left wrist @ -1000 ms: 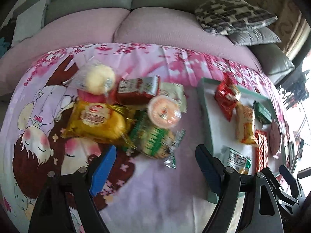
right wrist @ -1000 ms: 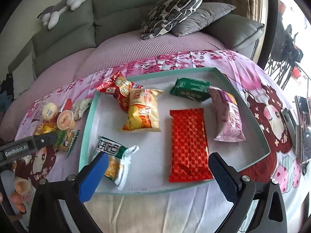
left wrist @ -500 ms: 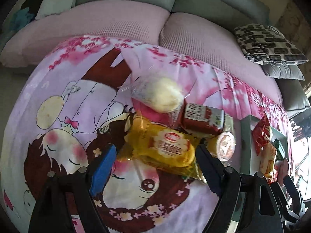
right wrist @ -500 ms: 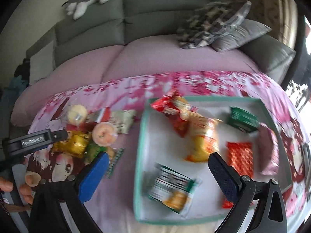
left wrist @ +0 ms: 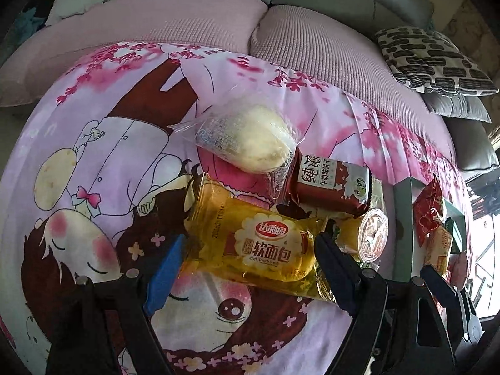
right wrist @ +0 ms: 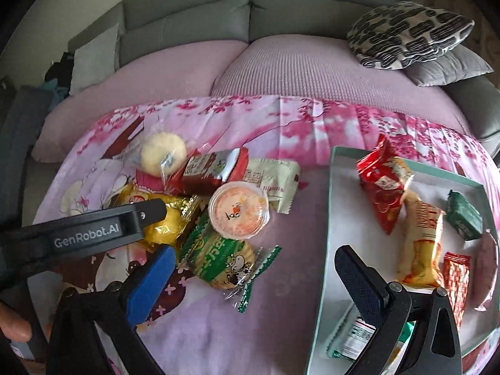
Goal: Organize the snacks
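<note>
The left hand-held gripper [left wrist: 250, 256] is standing open around the yellow bread pack [left wrist: 259, 243] in the snack pile. The right hand-held gripper [right wrist: 253, 272] is hanging open beside the tray [right wrist: 325, 250], empty.

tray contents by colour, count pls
In the tray:
red packs: 2
orange-yellow pack: 1
dark green pack: 1
pink pack: 1
white-and-green pack, partly hidden: 1
Total: 6
</note>
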